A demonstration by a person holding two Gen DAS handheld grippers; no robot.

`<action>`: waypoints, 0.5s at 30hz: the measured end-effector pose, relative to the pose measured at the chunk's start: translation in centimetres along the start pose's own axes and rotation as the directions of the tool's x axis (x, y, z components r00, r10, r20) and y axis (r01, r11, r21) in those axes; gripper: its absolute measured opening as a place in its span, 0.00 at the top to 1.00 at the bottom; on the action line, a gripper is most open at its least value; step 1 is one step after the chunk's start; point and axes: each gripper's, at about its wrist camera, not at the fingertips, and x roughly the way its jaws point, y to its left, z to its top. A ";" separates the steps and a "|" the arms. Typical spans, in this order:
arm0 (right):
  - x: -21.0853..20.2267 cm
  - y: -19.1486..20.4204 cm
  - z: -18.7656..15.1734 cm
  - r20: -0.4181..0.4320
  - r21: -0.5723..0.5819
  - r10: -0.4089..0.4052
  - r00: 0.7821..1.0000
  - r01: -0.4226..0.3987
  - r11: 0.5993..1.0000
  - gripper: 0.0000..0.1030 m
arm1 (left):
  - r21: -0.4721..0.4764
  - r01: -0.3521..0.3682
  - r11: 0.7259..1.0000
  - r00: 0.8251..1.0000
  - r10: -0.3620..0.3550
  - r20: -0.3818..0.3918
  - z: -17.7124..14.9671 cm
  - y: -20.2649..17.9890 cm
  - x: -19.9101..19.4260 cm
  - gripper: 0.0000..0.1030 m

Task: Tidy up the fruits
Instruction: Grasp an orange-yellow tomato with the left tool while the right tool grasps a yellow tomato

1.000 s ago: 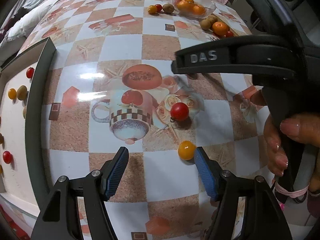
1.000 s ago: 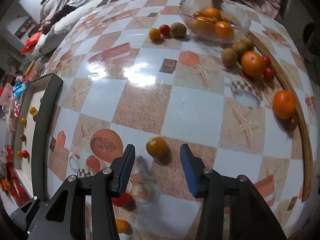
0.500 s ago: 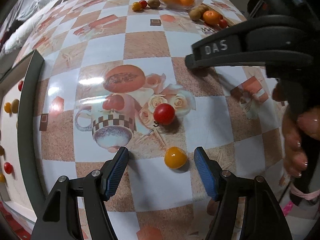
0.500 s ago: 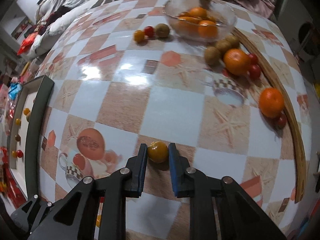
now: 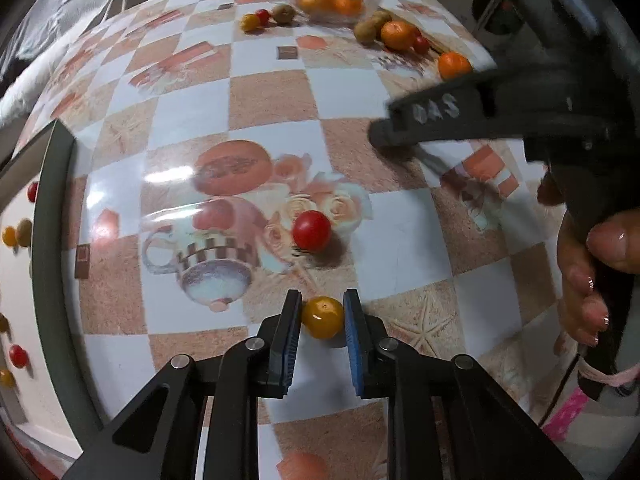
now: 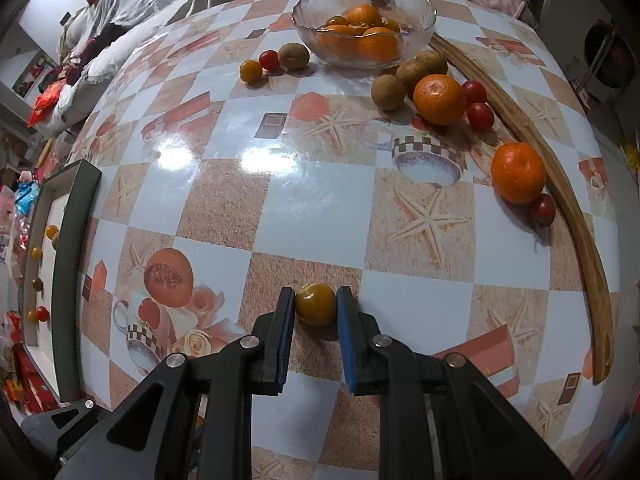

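Note:
My left gripper (image 5: 322, 312) is shut on a yellow cherry tomato (image 5: 322, 317) at table level. A red cherry tomato (image 5: 311, 230) lies just beyond it on the patterned tablecloth. My right gripper (image 6: 316, 306) is shut on another yellow-orange cherry tomato (image 6: 316, 304), which rests on the table. The right gripper's body (image 5: 500, 116) shows at the upper right of the left wrist view, held by a hand (image 5: 592, 276). A grey-framed white tray (image 5: 52, 240) with several small tomatoes lies at the left; it also shows in the right wrist view (image 6: 72, 264).
A glass bowl (image 6: 416, 20) of oranges stands at the far end. Loose kiwis (image 6: 388, 92), oranges (image 6: 439, 99) and red tomatoes (image 6: 480, 116) lie near a curved wooden rim (image 6: 568, 200) at the right. A yellow tomato, red tomato and kiwi (image 6: 294, 56) sit left of the bowl.
My left gripper closed on the yellow tomato, which was between open jaws before. My right gripper closed on its tomato one second to half a second ago and stays shut.

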 end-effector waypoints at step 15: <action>0.0 0.1 -0.2 -0.002 -0.003 -0.005 1.000 0.005 1.000 0.78 | 0.037 0.017 0.999 1.000 -0.017 -0.003 -0.7 1.7 -0.8 0.67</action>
